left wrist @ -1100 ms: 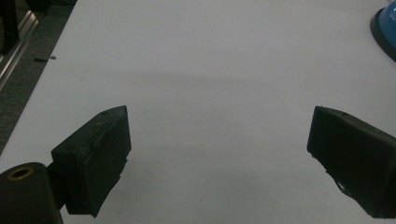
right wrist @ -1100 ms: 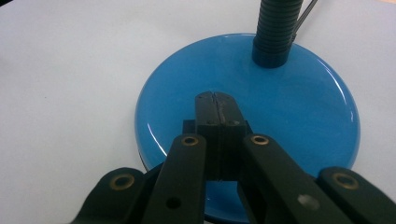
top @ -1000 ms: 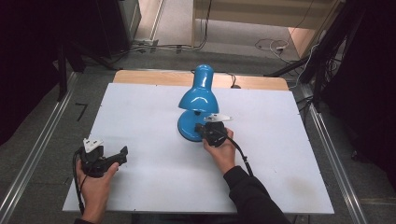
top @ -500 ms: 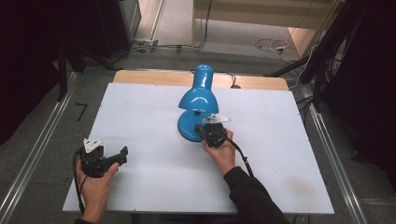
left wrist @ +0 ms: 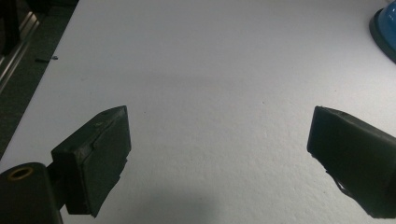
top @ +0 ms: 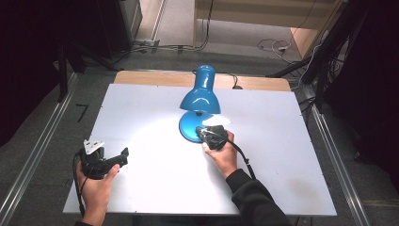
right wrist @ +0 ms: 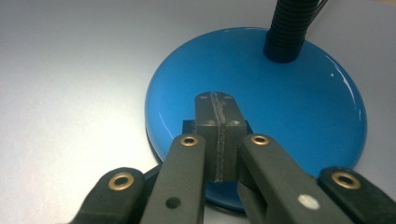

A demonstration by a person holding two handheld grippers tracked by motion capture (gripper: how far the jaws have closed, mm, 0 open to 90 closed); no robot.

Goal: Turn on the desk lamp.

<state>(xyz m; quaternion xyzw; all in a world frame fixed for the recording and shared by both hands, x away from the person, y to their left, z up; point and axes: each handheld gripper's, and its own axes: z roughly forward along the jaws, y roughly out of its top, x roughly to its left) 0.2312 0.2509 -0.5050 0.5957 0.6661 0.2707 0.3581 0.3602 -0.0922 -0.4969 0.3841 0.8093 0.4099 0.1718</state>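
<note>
Nearest the person, the left gripper (top: 123, 157) rests low at the near left of the white table (top: 141, 108), its jaws spread wide with only bare surface between them. Farther in, the right gripper (right wrist: 216, 105) has its jaws pressed fully together, tips down on the round base of the blue desk lamp (top: 201, 96). The lamp stands mid-table, its shade tilted toward the far edge.
</note>
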